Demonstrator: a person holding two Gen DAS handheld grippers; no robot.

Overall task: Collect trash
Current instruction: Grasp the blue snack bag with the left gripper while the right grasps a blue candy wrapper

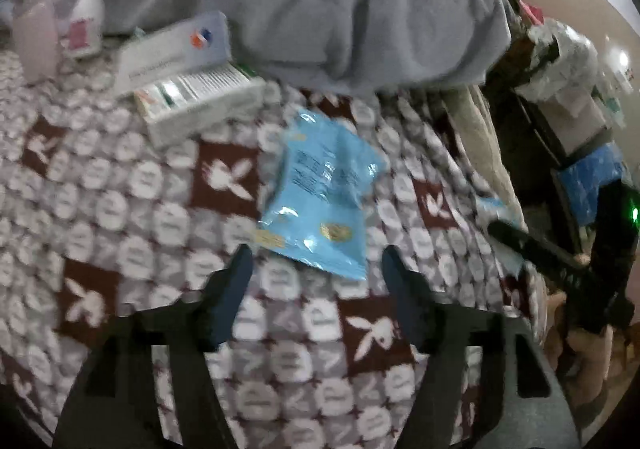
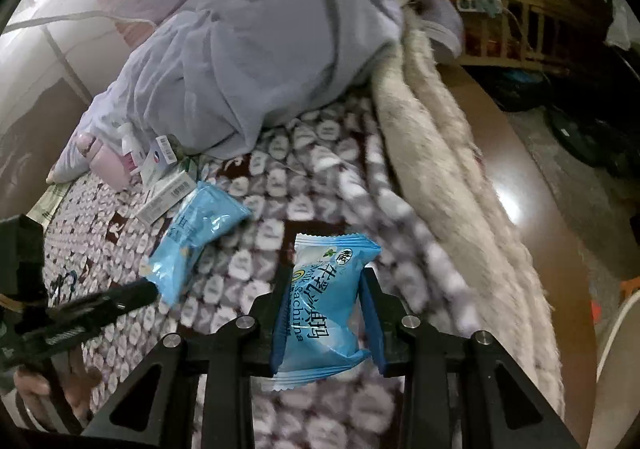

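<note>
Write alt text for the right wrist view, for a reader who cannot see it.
The right gripper is shut on a blue snack packet, held above a patterned bedspread. To its left, the left gripper reaches toward a second blue wrapper lying on the bed, with small boxes and a grey garment behind.

- Blanket (image 1: 132, 185): dark red squares with white rabbit heads, set among rows of white ovals on grey.
- Snack bag (image 1: 320, 193) on the blanket: light blue, glossy, with dark print and small yellow marks.
- Second snack bag (image 2: 320, 301), above the blanket: light blue and white, dark blue lettering, a yellow ring, a green leaf.
- Pads (image 2: 370, 313) beside that bag: dark blue on black.
- Quilt (image 1: 320, 1) at the blanket's far edge: plain pale grey-lilac.
- Boxes (image 1: 192, 77) on the blanket: white, with green print and a red-and-blue mark.
- Bottle (image 1: 34, 37) near the boxes: pale pink.
- Fur throw (image 2: 448, 169) along the blanket's side: cream.
</note>
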